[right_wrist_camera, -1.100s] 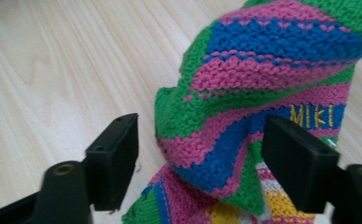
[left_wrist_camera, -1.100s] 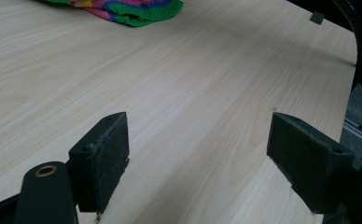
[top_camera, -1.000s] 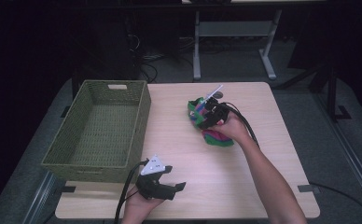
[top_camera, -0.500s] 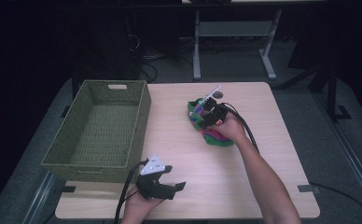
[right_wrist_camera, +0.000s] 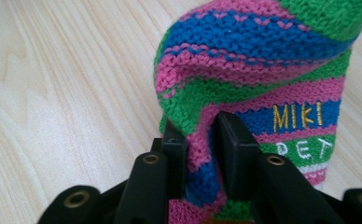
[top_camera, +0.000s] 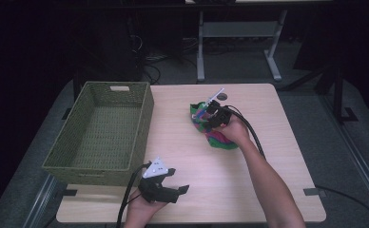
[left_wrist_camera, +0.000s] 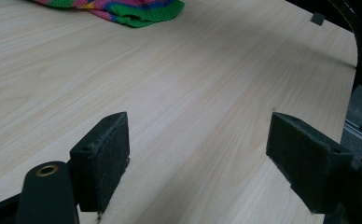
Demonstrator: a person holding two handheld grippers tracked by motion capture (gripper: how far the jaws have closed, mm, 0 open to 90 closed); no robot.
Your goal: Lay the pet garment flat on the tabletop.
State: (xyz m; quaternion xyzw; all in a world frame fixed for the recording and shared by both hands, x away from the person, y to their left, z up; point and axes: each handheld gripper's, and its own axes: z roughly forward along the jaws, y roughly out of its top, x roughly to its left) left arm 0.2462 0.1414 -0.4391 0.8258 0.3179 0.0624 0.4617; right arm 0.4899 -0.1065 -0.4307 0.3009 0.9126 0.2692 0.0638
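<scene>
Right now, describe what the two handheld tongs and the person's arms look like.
Both are black two-jaw tongs with flat rectangular pads and brass-ringed holes in the jaw arms. The left tongs carry a grey three-cornered plate and trail a black cable; the right tongs trail a thick black cable too. The forearms are bare, with no sleeves.

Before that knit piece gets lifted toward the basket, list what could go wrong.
1. The right gripper, whose jaws have just been closing, pinches only a fold of the striped knit garment; the fold may slip out on lifting.
2. The loose rest could drag across the table or catch on the woven basket rim.
3. The left gripper sits open and apart from the garment, so it gives no support.
</scene>
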